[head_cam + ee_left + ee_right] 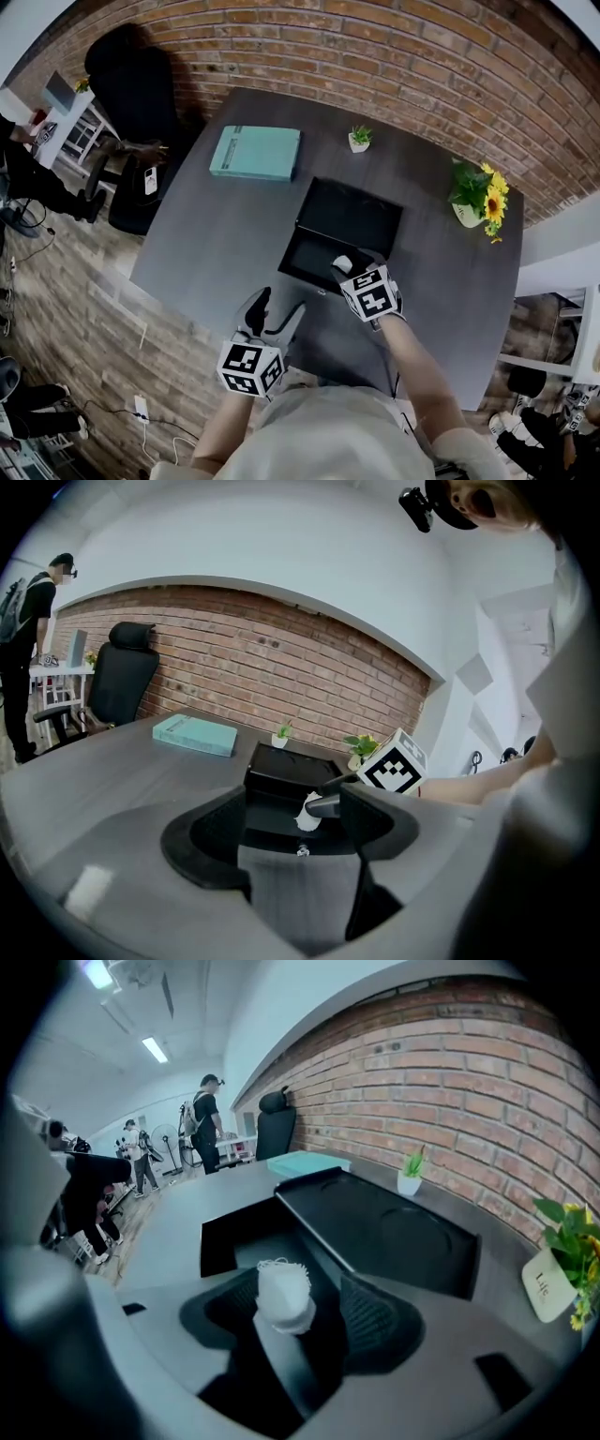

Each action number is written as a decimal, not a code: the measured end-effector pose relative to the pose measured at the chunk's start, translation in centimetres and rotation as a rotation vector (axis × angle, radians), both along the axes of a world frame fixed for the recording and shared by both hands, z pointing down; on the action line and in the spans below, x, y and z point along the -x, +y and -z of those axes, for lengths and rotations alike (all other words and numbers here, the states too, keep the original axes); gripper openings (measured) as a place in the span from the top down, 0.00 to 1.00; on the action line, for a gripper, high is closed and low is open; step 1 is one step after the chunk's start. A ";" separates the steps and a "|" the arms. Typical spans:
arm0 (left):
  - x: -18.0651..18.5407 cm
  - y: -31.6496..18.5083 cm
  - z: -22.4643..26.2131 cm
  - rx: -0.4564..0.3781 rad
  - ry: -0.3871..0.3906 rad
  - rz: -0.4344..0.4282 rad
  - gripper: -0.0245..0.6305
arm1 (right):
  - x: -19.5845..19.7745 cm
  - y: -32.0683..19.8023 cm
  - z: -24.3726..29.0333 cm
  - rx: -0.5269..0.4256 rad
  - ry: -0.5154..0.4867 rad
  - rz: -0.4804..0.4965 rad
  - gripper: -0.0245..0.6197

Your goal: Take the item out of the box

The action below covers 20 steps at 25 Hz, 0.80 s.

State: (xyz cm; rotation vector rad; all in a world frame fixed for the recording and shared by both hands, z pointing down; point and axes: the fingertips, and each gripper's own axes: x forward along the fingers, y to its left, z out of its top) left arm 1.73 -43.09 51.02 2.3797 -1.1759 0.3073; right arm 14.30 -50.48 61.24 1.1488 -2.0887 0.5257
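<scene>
A black box point(307, 251) lies open in the middle of the grey table point(216, 234), its lid point(352, 216) folded back flat. A small white crinkled item point(342, 264) sits at the box's near right corner. My right gripper point(359, 266) reaches down into that corner. In the right gripper view the white item point(284, 1296) stands between the spread jaws, close to the left one, with a dark gap to the right one. The left gripper point(281, 305) hovers open over the table just in front of the box, with nothing between its jaws.
A teal book point(255, 152) lies at the table's far left, a small potted plant point(360, 138) at the back and a sunflower pot point(480, 197) at the right. A black office chair point(131, 84) stands beyond the left corner, with people further off.
</scene>
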 end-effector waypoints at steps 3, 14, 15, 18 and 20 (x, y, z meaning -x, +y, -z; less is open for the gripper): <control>-0.3 -0.3 -0.2 0.006 -0.001 -0.003 0.49 | 0.1 0.1 -0.5 0.068 0.002 0.018 0.54; -0.6 0.1 -0.2 0.003 0.002 0.000 0.49 | 0.0 0.5 -0.5 0.033 0.058 0.081 0.72; -0.4 0.2 -0.1 0.001 0.002 0.003 0.49 | 0.0 0.5 -0.4 0.030 0.061 0.084 0.72; 0.1 0.6 0.3 -0.008 0.003 0.010 0.49 | 0.3 0.7 -0.2 0.018 0.062 0.081 0.73; 0.4 1.0 0.5 -0.015 0.005 0.014 0.49 | 0.5 1.0 0.4 -0.002 0.057 0.074 0.73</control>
